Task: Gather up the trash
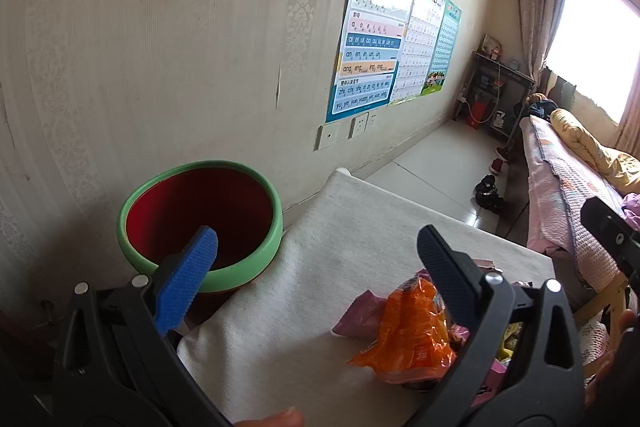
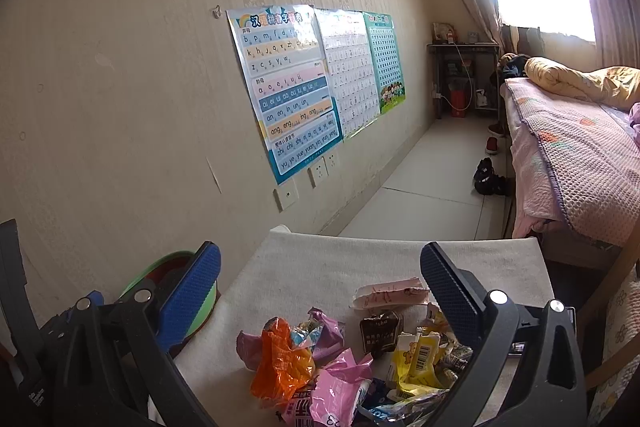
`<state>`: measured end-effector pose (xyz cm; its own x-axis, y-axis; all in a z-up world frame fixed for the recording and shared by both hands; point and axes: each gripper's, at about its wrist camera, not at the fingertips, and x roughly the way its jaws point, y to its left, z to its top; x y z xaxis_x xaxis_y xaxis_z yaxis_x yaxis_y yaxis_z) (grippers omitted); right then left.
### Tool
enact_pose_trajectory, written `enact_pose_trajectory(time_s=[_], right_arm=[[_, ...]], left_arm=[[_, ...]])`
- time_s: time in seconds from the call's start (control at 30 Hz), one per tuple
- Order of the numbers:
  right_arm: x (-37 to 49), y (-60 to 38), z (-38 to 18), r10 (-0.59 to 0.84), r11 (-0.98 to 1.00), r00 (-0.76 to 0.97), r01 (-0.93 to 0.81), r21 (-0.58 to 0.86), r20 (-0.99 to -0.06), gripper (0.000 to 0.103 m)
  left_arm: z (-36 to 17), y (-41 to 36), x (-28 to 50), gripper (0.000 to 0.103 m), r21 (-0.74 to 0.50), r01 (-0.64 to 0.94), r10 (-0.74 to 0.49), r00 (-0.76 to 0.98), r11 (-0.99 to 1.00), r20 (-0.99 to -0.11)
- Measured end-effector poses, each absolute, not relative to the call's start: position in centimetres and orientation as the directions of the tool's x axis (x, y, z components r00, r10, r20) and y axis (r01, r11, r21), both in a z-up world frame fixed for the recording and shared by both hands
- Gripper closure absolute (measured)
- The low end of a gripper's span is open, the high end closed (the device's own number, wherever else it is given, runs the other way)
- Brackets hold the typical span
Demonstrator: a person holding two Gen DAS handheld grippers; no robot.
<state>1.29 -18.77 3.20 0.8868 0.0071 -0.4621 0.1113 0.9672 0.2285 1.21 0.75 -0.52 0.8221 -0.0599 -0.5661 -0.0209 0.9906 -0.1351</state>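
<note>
A pile of crumpled snack wrappers lies on a white cloth-covered table [image 2: 320, 267]: an orange wrapper [image 2: 280, 359], pink wrappers [image 2: 340, 383], a yellow one [image 2: 416, 359], a dark brown packet [image 2: 380, 335]. The orange wrapper [image 1: 412, 335] also shows in the left wrist view. A red bin with a green rim [image 1: 200, 219] stands beside the table's left edge against the wall. My left gripper [image 1: 316, 259] is open above the table and bin, holding nothing. My right gripper [image 2: 320, 275] is open above the wrapper pile, holding nothing.
A wallpapered wall with posters [image 2: 288, 87] and sockets runs along the left. A bed with a pink cover [image 2: 572, 147] stands at right, shoes [image 2: 488, 179] on the tiled floor, a shelf [image 2: 464, 79] under the window. Part of the other gripper [image 1: 612, 231] shows at right.
</note>
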Motion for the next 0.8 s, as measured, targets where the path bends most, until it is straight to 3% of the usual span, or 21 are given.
enact_pose_trajectory(time_s=[0.8], right_arm=[[1.4, -18.73, 2.94, 0.013, 0.967, 0.881, 0.109, 0.229, -0.473, 0.007]], left_arm=[[-0.82, 0.9, 1.3, 0.005, -0.131, -0.024, -0.056, 0.818, 0.991, -0.573]])
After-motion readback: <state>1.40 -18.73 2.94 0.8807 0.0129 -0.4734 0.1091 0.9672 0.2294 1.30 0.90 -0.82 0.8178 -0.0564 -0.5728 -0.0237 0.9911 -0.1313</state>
